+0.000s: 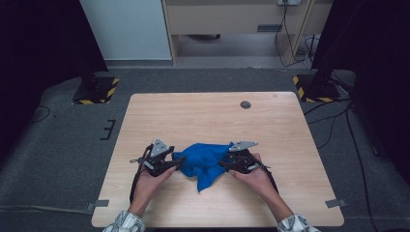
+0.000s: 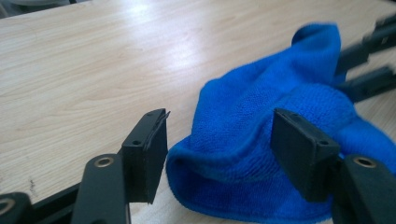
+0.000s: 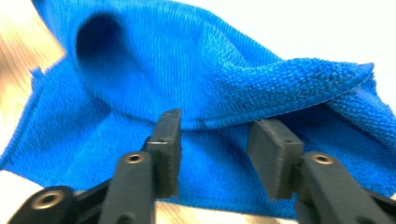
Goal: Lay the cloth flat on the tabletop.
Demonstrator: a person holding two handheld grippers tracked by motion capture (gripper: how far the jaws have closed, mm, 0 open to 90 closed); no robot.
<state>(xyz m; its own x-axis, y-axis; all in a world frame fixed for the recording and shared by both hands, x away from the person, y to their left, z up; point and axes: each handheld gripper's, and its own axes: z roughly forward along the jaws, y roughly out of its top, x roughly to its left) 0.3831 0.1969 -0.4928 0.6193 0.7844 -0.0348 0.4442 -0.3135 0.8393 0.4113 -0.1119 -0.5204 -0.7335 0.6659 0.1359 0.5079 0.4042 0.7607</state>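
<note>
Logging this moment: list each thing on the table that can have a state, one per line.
Blue cloth: crumpled in a heap on the table, not spread flat.
Left gripper: open, a fold of the cloth between its jaws, pads not pressing.
Right gripper: open, jaws set against the cloth's edge, not clamped.
Table: bare wood around the cloth.

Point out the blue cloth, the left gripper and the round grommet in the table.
blue cloth (image 1: 203, 162), high view, middle of the crumpled heap.
left gripper (image 2: 219, 147), left gripper view, midway between its open fingertips.
round grommet (image 1: 245, 104), high view, centre of the dark disc.
</note>
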